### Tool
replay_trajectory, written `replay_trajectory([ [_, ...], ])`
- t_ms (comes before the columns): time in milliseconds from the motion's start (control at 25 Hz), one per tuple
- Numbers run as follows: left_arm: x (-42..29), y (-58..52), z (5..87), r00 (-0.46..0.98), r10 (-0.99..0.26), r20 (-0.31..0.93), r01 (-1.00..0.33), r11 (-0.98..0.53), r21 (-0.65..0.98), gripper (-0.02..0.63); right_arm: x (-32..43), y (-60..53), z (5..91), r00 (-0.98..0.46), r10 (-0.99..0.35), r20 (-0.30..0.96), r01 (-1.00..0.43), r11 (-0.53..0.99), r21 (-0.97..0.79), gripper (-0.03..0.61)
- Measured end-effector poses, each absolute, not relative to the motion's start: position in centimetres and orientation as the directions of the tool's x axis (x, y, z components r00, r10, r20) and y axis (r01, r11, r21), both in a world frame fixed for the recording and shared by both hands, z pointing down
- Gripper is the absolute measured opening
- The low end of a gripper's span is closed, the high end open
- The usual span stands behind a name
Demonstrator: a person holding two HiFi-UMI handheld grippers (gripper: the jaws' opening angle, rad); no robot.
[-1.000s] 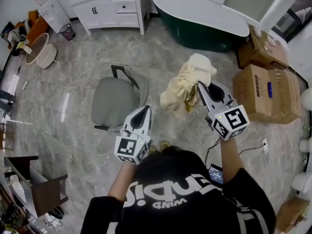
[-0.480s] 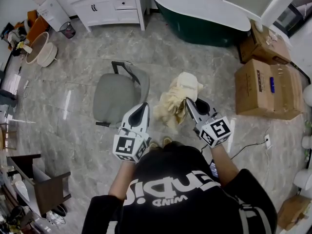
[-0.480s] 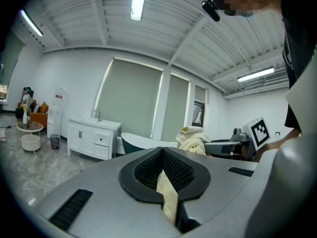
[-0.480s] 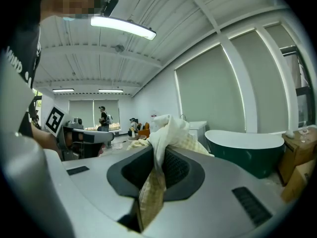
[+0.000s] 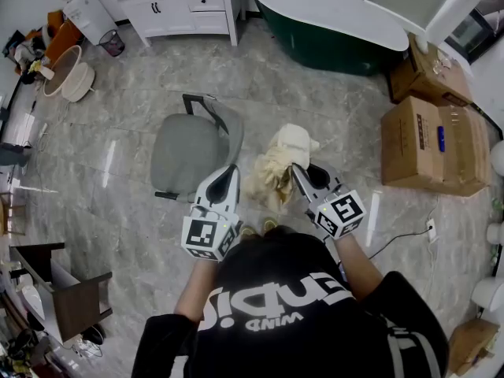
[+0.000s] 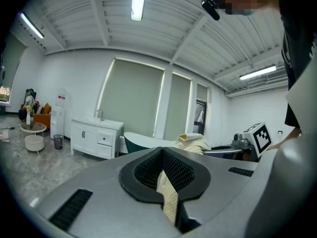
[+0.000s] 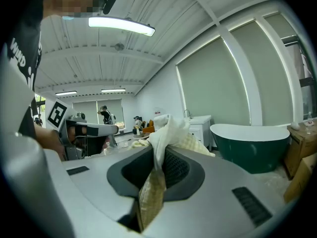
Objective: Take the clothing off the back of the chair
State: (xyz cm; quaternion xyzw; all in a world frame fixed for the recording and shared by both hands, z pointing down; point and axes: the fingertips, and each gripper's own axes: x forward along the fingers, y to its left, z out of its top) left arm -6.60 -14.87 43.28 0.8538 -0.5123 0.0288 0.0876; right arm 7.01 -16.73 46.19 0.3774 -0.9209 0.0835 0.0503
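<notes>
Left claw [image 6: 161, 151]: jaws together, clamped on a thin strip of the cream waffle-weave garment [image 5: 279, 162].
Right claw [image 7: 159, 151]: jaws pinched on a thicker fold of the same garment, which bunches up above its tips.
Garment position: held up between the two claws, over the grey marble floor [image 5: 118, 124]. It is just right of the grey padded office chair [image 5: 187, 150] and not draped on it.
Head view only: the chair, the bulk of the garment and both claws together. It also shows the wearer's black printed shirt [image 5: 276, 313].
Left gripper view only: the fabric strip caught in the left claw, which the head view does not make out.
Right gripper view only: a person [image 7: 105, 114] standing far across the room.
Shared views: the dark green bathtub with a white rim [image 5: 331, 18] and the white cabinet [image 5: 189, 6] show in all three.
Count, claws: two, both gripping.
Count, garments: one.
Count, chairs: one.
Count, brown cardboard boxes [image 5: 429, 144]: two beside the tub's end.
</notes>
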Motion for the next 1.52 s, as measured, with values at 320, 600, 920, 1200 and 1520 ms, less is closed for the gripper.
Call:
replay_trajectory([
  [320, -7.0, -14.3, 43.9, 0.466, -0.873, 0.147, -0.884, -0.451, 0.125, 0.014, 6.4, -16.6, 46.3, -0.703, -0.696, 0.146, -0.711, 0.695, -0.109, 0.058],
  [600, -7.2, -14.2, 43.8, 0.460, -0.876, 0.147, -0.887, -0.444, 0.130, 0.014, 6.0, -16.4, 46.1, -0.708, -0.692, 0.141, -0.706, 0.699, -0.116, 0.058],
  [920, -7.6, -14.2, 43.8, 0.460, -0.876, 0.146, -0.887, -0.443, 0.132, 0.014, 5.5, -16.7, 45.8, -0.709, -0.693, 0.130, -0.705, 0.700, -0.111, 0.058],
  [1200, -7.7, -14.2, 43.8, 0.460, -0.876, 0.146, -0.887, -0.443, 0.132, 0.014, 5.2, -16.8, 45.8, -0.710, -0.692, 0.129, -0.704, 0.702, -0.105, 0.057],
  [1520, -7.7, -14.2, 43.6, 0.453, -0.880, 0.145, -0.890, -0.436, 0.132, 0.014, 5.2, -16.9, 45.4, -0.714, -0.688, 0.127, -0.700, 0.707, -0.105, 0.058],
])
